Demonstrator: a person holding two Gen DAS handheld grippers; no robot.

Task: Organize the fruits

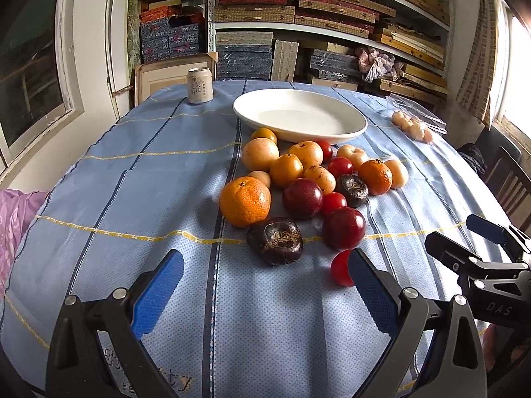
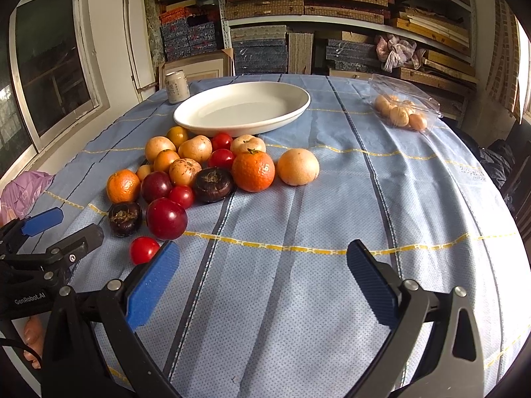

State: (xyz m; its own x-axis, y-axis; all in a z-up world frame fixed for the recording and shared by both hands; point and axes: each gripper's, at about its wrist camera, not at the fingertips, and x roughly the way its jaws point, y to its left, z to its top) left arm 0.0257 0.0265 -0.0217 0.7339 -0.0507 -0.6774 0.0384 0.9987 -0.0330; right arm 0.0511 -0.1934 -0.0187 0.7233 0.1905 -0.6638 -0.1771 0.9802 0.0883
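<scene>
A heap of fruit lies on the blue cloth in front of an empty white oval plate (image 1: pixel 300 116) (image 2: pixel 242 109). It holds oranges (image 1: pixel 245 201) (image 2: pixel 253 170), dark red plums (image 1: pixel 343 228) (image 2: pixel 166 218), small red tomatoes (image 1: pixel 341 268) (image 2: pixel 143 249), dark brown water chestnuts (image 1: pixel 275 240) (image 2: pixel 124 219) and pale yellow fruits (image 1: pixel 260 154) (image 2: pixel 298 166). My left gripper (image 1: pixel 265 275) stands open just short of the nearest water chestnut, nothing between its fingers. My right gripper (image 2: pixel 264 265) is open over bare cloth, right of the heap.
A drink can (image 1: pixel 199 86) (image 2: pixel 177 87) stands behind the plate at the left. A clear plastic box of pale round fruits (image 1: pixel 413 126) (image 2: pixel 403 109) sits at the far right. Shelves of boxes fill the back wall; a dark chair (image 1: pixel 511 179) stands at the right.
</scene>
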